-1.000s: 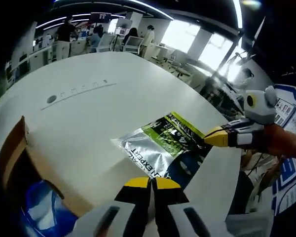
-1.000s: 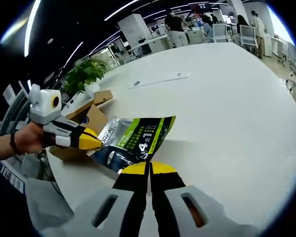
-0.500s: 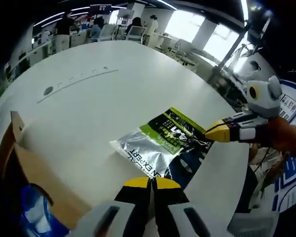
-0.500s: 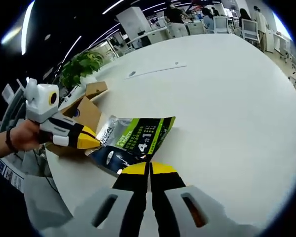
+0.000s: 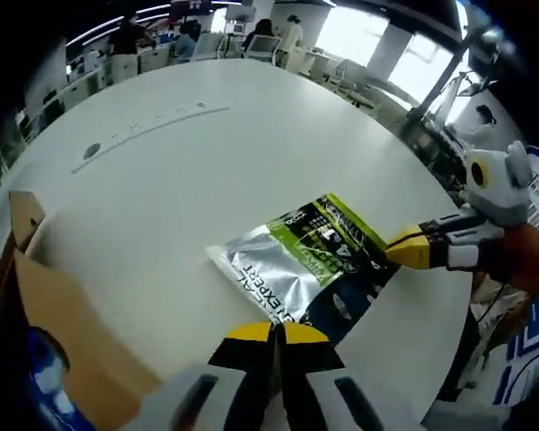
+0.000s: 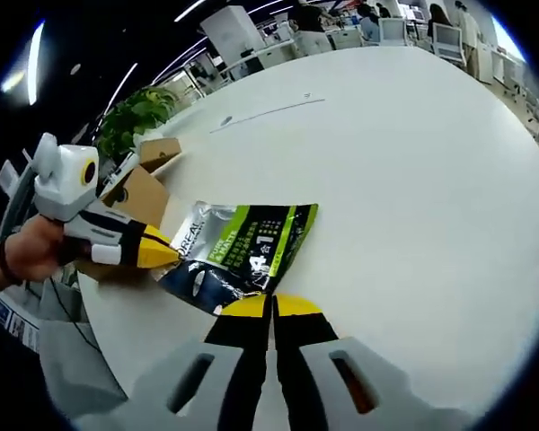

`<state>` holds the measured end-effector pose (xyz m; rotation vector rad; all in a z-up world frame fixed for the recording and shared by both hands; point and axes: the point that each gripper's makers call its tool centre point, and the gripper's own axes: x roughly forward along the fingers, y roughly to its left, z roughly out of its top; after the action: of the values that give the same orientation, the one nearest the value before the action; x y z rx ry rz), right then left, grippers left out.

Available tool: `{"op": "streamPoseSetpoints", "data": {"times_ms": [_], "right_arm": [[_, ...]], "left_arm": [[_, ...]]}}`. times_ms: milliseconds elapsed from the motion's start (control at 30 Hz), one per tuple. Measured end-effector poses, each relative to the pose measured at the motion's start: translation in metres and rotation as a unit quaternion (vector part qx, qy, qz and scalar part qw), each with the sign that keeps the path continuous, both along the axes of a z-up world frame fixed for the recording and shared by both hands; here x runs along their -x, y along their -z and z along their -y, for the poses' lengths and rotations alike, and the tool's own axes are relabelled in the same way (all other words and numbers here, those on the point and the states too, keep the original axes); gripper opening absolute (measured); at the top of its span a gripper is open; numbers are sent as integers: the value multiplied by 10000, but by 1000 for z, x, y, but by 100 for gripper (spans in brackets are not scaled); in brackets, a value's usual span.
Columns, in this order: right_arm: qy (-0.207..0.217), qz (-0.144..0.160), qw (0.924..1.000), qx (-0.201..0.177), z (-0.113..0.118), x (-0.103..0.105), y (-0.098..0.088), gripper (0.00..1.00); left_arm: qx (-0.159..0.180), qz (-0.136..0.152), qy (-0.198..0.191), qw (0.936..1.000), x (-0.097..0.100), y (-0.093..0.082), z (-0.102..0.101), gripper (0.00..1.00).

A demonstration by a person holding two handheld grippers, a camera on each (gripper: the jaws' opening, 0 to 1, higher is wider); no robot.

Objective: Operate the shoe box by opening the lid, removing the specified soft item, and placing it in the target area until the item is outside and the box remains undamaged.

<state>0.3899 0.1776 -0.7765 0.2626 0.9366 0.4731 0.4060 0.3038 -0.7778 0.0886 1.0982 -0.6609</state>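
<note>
You are holding both the left gripper (image 5: 273, 334) and right gripper (image 6: 271, 308) with jaws pressed together on nothing, the pouch (image 6: 242, 255) lying flat on the white table (image 6: 413, 180) beside the cardboard box (image 6: 142, 191).

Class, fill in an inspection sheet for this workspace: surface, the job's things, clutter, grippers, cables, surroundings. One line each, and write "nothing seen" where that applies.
Surface: white table, with a thin line of small marks across its far part.
Job's things: silver, green and dark pouch lying flat on the table, outside the cardboard shoe box; the box sits near the table's edge with a flap raised.
Clutter: nothing seen.
Grippers: left gripper and right gripper both shut, tips beside the pouch's edges; whether they touch it is unclear.
Cables: nothing seen.
Surroundings: open office with desks, chairs, people standing far off, a potted plant behind the box.
</note>
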Motion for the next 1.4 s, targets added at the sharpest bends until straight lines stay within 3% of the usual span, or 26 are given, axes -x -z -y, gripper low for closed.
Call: {"op": "streamPoseSetpoints", "data": {"times_ms": [67,167,400,533,667,733,833,967,1067,1167,1400], "right_arm": [[32,2,10000,16,0,-3,1,0],[63,26,10000,37,0,-8,1,0],[81,10,9999,79,3,-8,6,2],[-13,66,9997,225,3,-5,5,3],[-5,62,9996,291,5,-5,5,5],[-1,59,9993,357,8,-3,4,7],[-23,93,9989,450,12,-1,1,9],[38,107,9988,473,16,1,-3,10],[56,148,9985,527,17,2,-8,10],[77,210,9982,564,18,2,-15,10],[66,369,9973,624,11,-1,-34,9]], "left_arm": [[46,-20,-306,9995,-6,1,1,1],[-65,-2,-428,9991,-8,5,0,2],[-214,38,-441,9988,-5,4,-3,9],[-154,41,-340,9993,1,2,3,21],[-258,142,-261,9992,5,-1,0,21],[-237,156,-286,9992,5,-4,-1,21],[109,8,-498,9987,5,-12,4,24],[-26,186,-374,9991,6,-19,-2,24],[113,242,-409,9988,5,-26,-3,25],[-147,501,-231,9984,4,-33,-12,25],[43,650,-246,9976,5,-52,-16,25]]}}
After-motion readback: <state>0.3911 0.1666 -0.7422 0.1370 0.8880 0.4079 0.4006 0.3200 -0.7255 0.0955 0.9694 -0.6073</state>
